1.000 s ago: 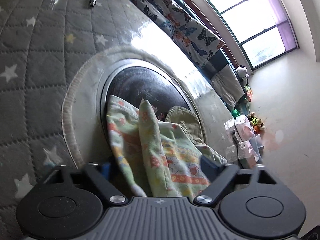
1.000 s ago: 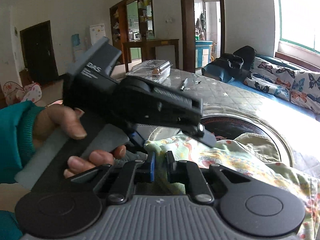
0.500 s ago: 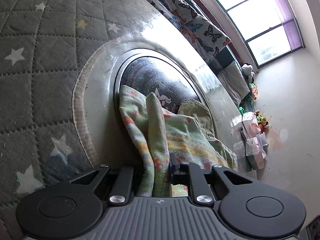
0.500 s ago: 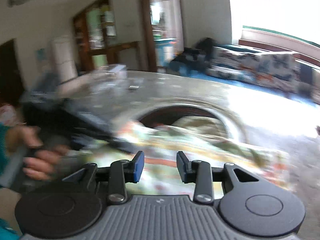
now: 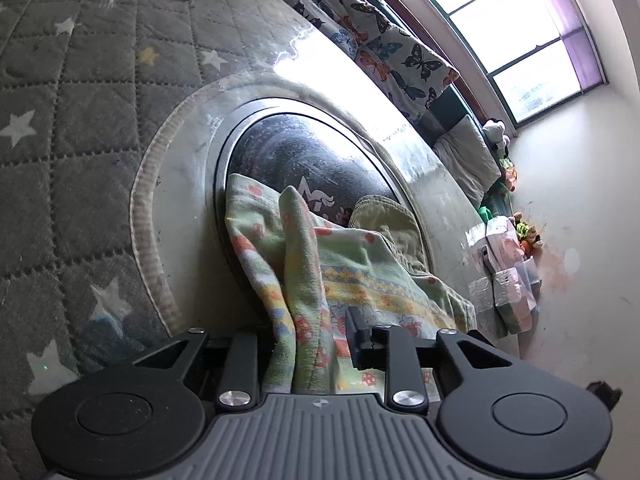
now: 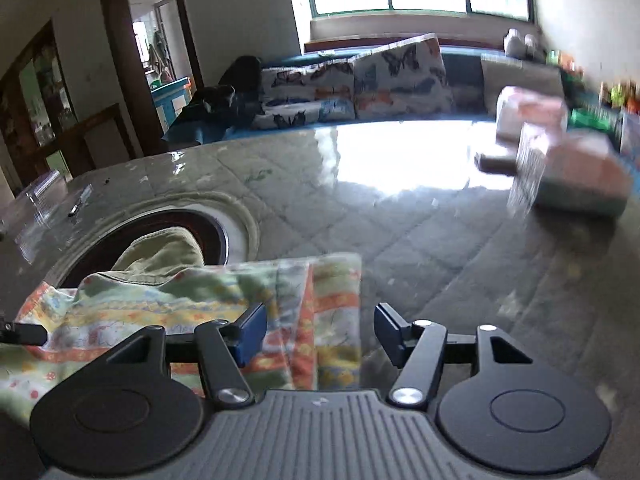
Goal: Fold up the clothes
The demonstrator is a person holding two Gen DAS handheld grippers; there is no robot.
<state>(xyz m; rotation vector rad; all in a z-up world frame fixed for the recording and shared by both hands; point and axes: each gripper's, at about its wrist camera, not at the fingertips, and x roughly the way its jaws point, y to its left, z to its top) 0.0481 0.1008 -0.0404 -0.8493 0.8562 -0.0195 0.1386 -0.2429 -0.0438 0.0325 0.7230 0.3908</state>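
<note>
A pale green patterned cloth lies across the dark round inset of the quilted table. An olive corduroy garment lies under its far side. My left gripper is shut on a bunched fold of the patterned cloth. In the right wrist view the same cloth ends in a folded edge between the jaws. My right gripper is open, its blue pads apart over that edge, not holding it. The olive garment shows behind.
The table has a grey star-quilted cover under clear plastic. A pen and a clear plastic box lie at the far left. Pink packages sit at the table's right end. A butterfly-print sofa stands behind, under the window.
My left gripper closed on the cloth fold and holds it. My right gripper let go, opened wide and swung right along the cloth to its other edge.
</note>
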